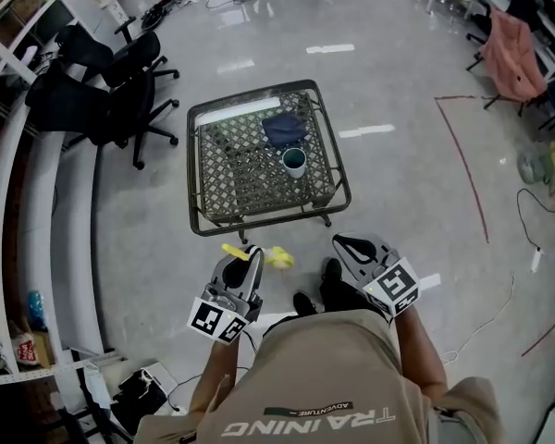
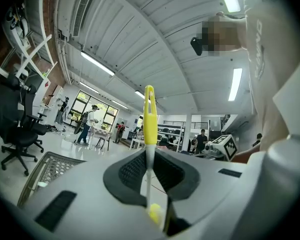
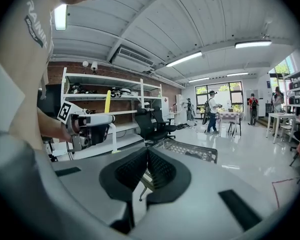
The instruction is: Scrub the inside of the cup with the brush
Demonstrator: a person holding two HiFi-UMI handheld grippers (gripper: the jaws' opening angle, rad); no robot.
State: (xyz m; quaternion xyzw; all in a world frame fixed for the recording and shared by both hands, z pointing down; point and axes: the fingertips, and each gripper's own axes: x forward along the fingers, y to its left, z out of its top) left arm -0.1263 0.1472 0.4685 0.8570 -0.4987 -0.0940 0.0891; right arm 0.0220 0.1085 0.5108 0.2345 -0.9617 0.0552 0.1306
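- While both grippers hang low in front of the person, well short of the mesh surface (image 1: 217,169), the scrubbing looks not yet begun: the brush is in hand, and the approach, any steadying of the cup, and the scrub itself are all left.
- Out on the open floor (image 1: 398,183), the surface stands ahead of the person, carrying a dark cloth (image 1: 284,128) and the cup.
- At waist level on the person's left, the left gripper (image 1: 248,257) points forward and tilts upward, so its own view takes in mostly ceiling. Its fingers (image 2: 132,171) pinch the brush by the thin white stem.
- Level with it on the other side, the right gripper (image 1: 351,245) also aims forward toward the surface. Its fingers (image 3: 162,169) are pressed together with nothing between them.
- Near the right front part of the surface, the cup (image 1: 294,162) stands upright with its mouth open upward, just in front of the cloth. Whether the two touch I cannot tell.
- Held crosswise in the left gripper, the brush (image 1: 279,258) shows yellow at both ends, sticks out past the fingers on each side, and is well apart from the cup.
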